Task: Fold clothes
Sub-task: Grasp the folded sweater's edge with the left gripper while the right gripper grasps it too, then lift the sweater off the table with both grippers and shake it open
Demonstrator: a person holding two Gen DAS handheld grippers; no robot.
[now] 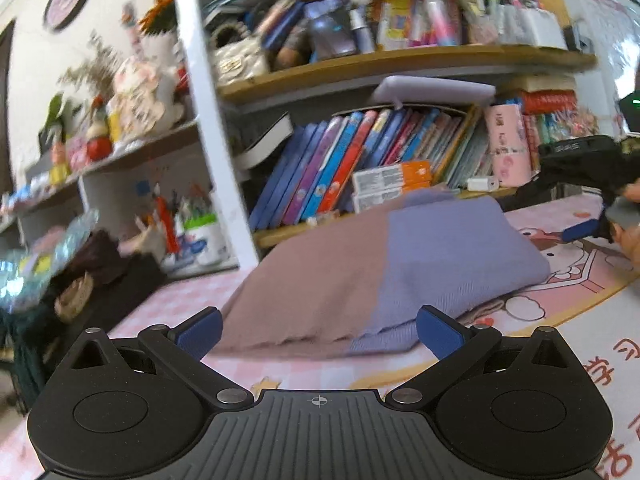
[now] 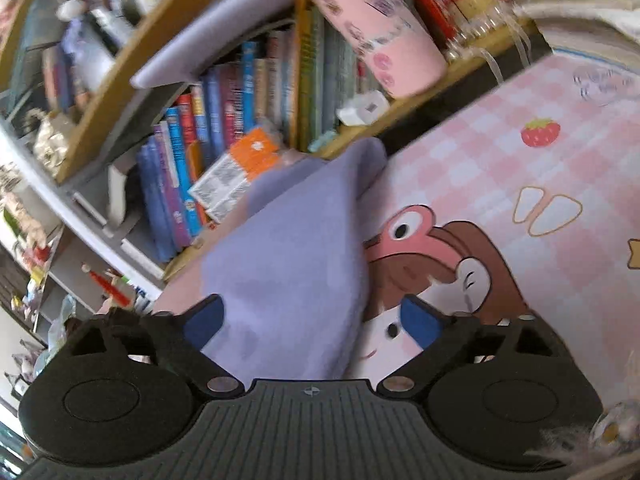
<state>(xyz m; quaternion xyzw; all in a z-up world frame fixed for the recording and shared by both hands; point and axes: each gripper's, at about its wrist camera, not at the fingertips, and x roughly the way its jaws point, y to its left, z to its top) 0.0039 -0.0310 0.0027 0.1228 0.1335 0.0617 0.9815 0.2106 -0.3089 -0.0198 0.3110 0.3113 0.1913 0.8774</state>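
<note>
Both jaws stood apart, left gripper (image 1: pixel 319 330) and right gripper (image 2: pixel 312 316) empty; folded knit (image 1: pixel 384 272) risked dragging open.

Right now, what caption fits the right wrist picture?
Open right gripper over a folded lilac-and-mauve knitted garment on a pink checked cartoon tablecloth.

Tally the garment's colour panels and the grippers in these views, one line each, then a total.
Mauve panel of the garment: 1
Lavender panel of the garment: 1
Grippers: 2, the left gripper and the right gripper
Total: 4
</note>
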